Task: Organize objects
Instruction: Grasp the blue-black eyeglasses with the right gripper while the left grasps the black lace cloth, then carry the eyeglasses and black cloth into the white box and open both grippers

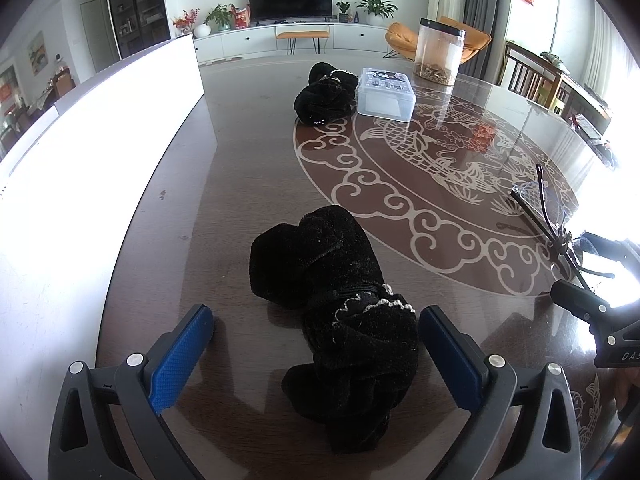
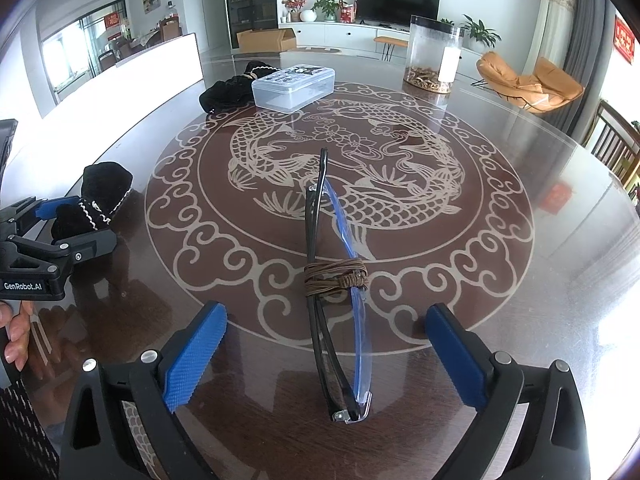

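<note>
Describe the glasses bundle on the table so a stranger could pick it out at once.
Start at the round dark table with the pale fish design. On the near edge of that pattern, between the open fingers of the right gripper, lie two folded pairs of glasses, one black-framed and one blue. A brown cord wound round their middle sets them apart; the black velvet pouches are soft and lumpy.

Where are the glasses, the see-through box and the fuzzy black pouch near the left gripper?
glasses (image 2: 316, 216): right wrist view, on the black frame arm.
see-through box (image 2: 294, 88): right wrist view, its front wall.
fuzzy black pouch (image 1: 320, 256): left wrist view, upper body.
</note>
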{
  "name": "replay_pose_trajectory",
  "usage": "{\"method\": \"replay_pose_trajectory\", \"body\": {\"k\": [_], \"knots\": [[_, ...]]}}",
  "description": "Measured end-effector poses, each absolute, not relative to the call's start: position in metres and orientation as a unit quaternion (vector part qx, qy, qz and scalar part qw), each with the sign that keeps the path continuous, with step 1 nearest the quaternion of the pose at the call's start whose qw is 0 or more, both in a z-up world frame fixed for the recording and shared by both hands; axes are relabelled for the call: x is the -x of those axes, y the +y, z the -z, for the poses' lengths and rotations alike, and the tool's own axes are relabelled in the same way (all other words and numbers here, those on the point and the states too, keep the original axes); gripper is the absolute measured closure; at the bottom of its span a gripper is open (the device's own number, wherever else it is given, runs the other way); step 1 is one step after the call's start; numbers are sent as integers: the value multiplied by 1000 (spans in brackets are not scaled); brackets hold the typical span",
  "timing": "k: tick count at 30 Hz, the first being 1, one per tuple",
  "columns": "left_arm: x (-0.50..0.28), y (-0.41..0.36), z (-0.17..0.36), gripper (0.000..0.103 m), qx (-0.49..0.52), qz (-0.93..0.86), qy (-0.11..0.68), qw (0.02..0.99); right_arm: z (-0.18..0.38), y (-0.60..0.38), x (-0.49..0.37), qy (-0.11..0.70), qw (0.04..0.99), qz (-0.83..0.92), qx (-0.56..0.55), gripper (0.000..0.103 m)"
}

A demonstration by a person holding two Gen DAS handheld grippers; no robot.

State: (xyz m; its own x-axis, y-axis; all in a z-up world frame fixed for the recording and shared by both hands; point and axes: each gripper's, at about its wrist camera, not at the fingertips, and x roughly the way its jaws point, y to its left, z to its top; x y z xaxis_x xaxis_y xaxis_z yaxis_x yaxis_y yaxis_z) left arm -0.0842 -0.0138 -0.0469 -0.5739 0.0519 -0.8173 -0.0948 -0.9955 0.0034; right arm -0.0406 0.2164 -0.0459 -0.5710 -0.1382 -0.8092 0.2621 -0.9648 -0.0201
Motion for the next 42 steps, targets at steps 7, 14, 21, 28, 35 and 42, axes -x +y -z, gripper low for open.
{"method": "replay_pose_trajectory", "body": {"k": [7, 14, 21, 28, 35, 42], "knots": [[85, -13, 47, 0, 460, -887, 23, 41, 46, 217, 40, 68, 114, 883, -449, 3], [84, -14, 47, 0, 460, -887, 23, 41, 46, 217, 40, 69, 114, 884, -449, 3], [84, -14, 47, 0, 460, -887, 24, 41, 47, 218, 40, 69, 114, 884, -449, 3], [94, -10, 48, 0, 472, -880, 29, 45, 48, 219, 42, 66, 113, 876, -463, 0], [95, -2, 38, 64, 461, -885, 37, 57, 30, 218, 69, 92, 132, 834, -529, 74], [60, -11, 29, 65, 428, -902, -10, 60, 22, 227, 61, 51, 145, 832, -534, 75]]}}
